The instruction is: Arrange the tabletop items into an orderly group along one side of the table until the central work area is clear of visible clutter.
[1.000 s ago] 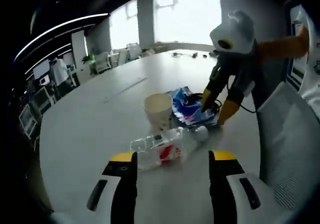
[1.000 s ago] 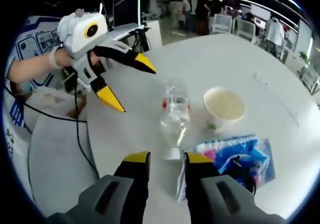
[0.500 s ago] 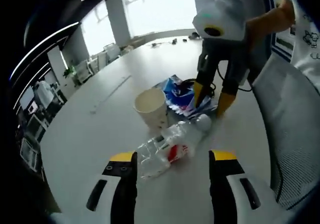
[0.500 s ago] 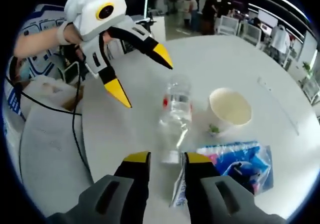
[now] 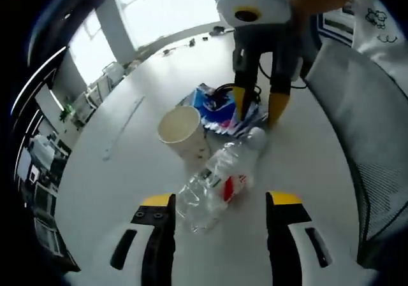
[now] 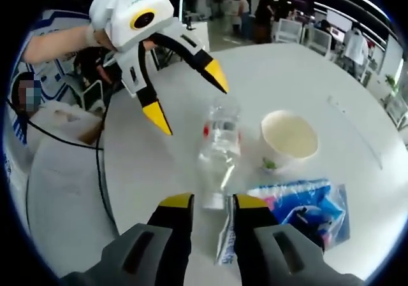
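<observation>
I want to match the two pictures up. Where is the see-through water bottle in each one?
Left gripper view: the plastic bottle lies on its side low in the middle, just beyond that view's own jaws, cap toward the right gripper.
Right gripper view: the bottle lies in the middle, cap end near this view's jaws.
Shared landmark: the paper cup standing beside the bottle.

A large white table (image 6: 357,82) with a rounded edge carries the things. On it, near the middle of the right gripper view, a clear plastic bottle (image 6: 218,147) with a red label lies on its side. Just right of it stands an open paper cup (image 6: 289,137). A blue snack bag (image 6: 305,203) lies flat at lower right, close to both.
</observation>
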